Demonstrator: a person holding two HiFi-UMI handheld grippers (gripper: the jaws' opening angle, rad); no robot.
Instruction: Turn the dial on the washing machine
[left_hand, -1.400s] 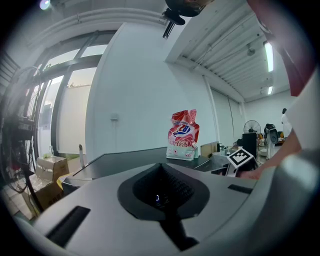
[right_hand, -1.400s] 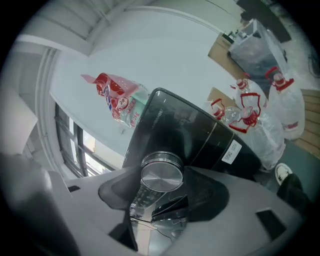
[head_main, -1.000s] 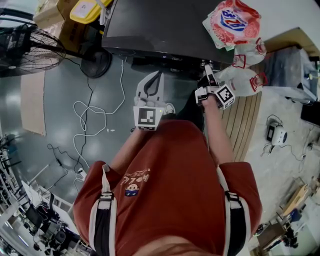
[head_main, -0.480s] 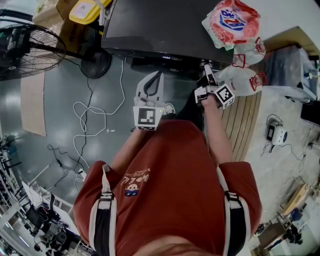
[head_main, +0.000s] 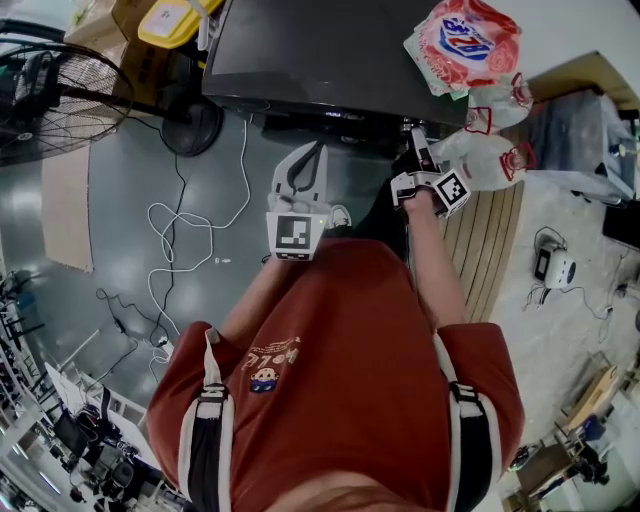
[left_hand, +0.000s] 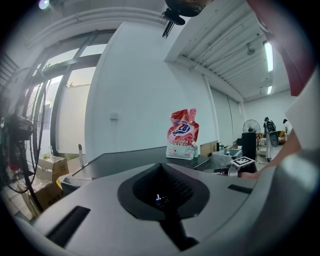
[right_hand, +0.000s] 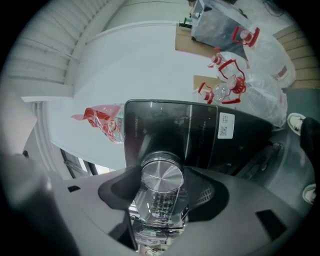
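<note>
The black washing machine (head_main: 320, 50) stands in front of the person, seen from above in the head view. At its front edge my right gripper (head_main: 415, 140) presses against the control panel. In the right gripper view its jaws are clamped on the round silver dial (right_hand: 161, 177), which fills the gap at my right gripper (right_hand: 162, 187); the glossy panel (right_hand: 200, 135) lies behind. My left gripper (head_main: 316, 150) hangs short of the machine's front and holds nothing. In the left gripper view my left gripper (left_hand: 161, 167) has its jaws together, pointing over the machine's top (left_hand: 125, 162).
A red-and-white detergent bag (head_main: 462, 40) lies on the machine's right corner. Plastic bags of bottles (head_main: 490, 150) sit beside it over a wooden pallet (head_main: 490, 250). A standing fan (head_main: 60, 90) and loose cables (head_main: 180, 240) occupy the floor at left.
</note>
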